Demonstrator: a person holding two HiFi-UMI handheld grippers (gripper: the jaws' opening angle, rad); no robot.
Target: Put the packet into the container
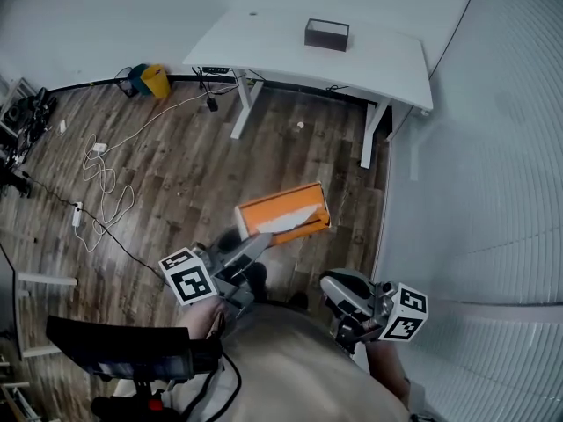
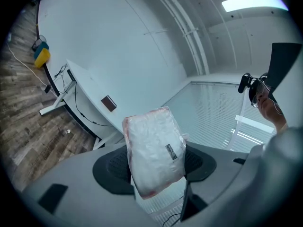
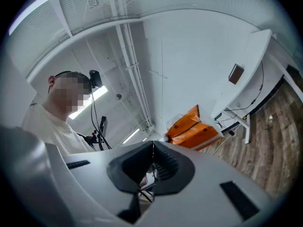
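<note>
Step in hand: transport of the packet (image 1: 281, 214) to the container (image 1: 326, 34), as judged from the gap between them.
Left gripper (image 1: 255, 237): clamped on the packet, one pad on each broad face; most of the packet stands out ahead of the jaws.
Right gripper (image 3: 152, 148): jaws pressed together with nothing between them, held low at the person's right side.
Packet location: in the air over the wooden floor (image 1: 167, 165), well apart from the container.
Container location: small dark box on the white table (image 1: 264, 47), toward the wall side of the top; it appears open-topped.
Approach: bring the packet over the opening first, then lower it; line its long side up with the box's long side.
Release: part the jaws only once the leading end sits inside the walls.
Risk: the packet looks soft, so it may sag or catch on the rim. The box may slide; the right gripper is free to steady it.
</note>
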